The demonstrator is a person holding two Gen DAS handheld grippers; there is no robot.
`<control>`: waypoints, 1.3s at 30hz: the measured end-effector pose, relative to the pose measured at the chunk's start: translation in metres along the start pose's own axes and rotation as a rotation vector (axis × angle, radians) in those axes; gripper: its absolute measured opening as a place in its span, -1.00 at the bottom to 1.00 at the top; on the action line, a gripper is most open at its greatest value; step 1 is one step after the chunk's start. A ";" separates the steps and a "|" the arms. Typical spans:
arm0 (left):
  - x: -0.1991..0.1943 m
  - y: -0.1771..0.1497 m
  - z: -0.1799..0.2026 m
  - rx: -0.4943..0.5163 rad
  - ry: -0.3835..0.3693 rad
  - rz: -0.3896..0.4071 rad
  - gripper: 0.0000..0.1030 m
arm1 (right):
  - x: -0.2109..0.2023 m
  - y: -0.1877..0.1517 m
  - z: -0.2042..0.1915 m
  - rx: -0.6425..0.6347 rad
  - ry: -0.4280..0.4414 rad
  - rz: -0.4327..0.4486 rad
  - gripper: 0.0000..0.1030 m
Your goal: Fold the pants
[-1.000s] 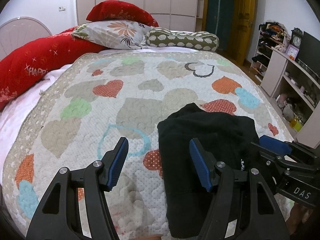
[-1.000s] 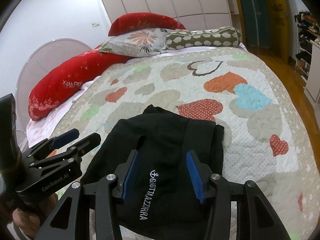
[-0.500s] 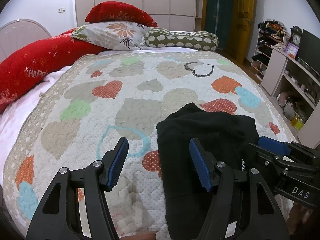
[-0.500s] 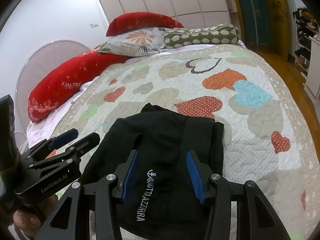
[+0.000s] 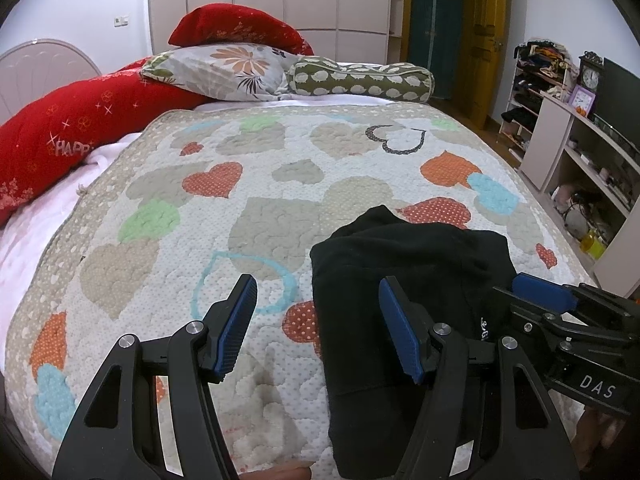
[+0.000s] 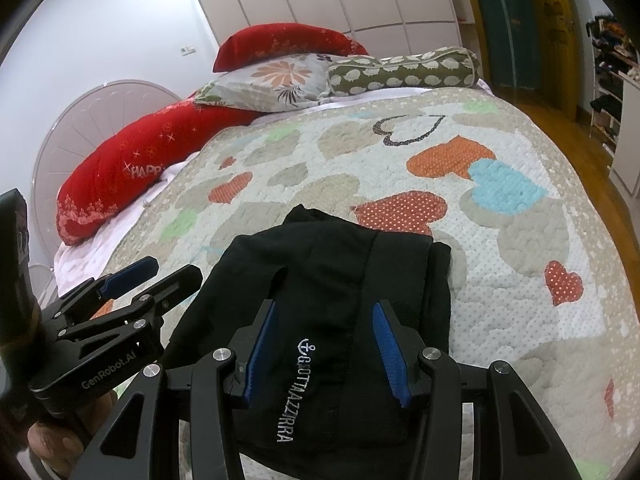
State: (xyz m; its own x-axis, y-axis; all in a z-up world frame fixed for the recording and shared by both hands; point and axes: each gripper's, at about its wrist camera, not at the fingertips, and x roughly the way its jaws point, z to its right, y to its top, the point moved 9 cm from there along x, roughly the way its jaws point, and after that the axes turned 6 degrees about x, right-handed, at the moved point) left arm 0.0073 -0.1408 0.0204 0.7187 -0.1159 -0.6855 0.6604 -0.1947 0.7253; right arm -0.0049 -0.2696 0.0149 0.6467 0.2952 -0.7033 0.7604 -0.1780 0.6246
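- Step in hand: judged late in the fold. The pants point(image 6: 332, 300) lie as a compact black bundle, layers stacked, white lettering facing up; neither tong grips them. A last fold or a release-and-finish seems all that is left.
- Next move: if a fold remains, it calls for both tongs to close on one edge of the bundle and carry it over squarely; otherwise a withdrawal.
- Left gripper point(image 5: 316, 328): jaws spread wide, empty. It hovers over the quilt point(image 5: 168, 184) near the bed's near edge; its right finger overlaps the bundle's left edge in view, its left finger sits over bare quilt. Contact cannot be told.
- Pants, place: on the quilt, toward the near right part of the bed, well apart from the pillows point(image 5: 224, 68).
- Right gripper point(image 6: 324, 348): jaws parted, empty, straddling the lettering from above the bundle's near end.
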 end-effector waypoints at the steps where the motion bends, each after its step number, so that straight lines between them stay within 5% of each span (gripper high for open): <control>1: 0.000 0.000 0.000 -0.001 0.001 0.000 0.24 | 0.000 -0.001 0.000 0.001 0.000 0.000 -0.08; 39: 0.002 -0.003 -0.002 -0.009 0.004 -0.005 0.24 | 0.006 -0.001 -0.003 0.009 0.004 -0.005 -0.07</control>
State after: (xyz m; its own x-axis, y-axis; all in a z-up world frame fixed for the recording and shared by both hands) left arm 0.0075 -0.1382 0.0166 0.7162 -0.1114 -0.6889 0.6658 -0.1866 0.7224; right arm -0.0022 -0.2651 0.0113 0.6428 0.3003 -0.7047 0.7641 -0.1851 0.6180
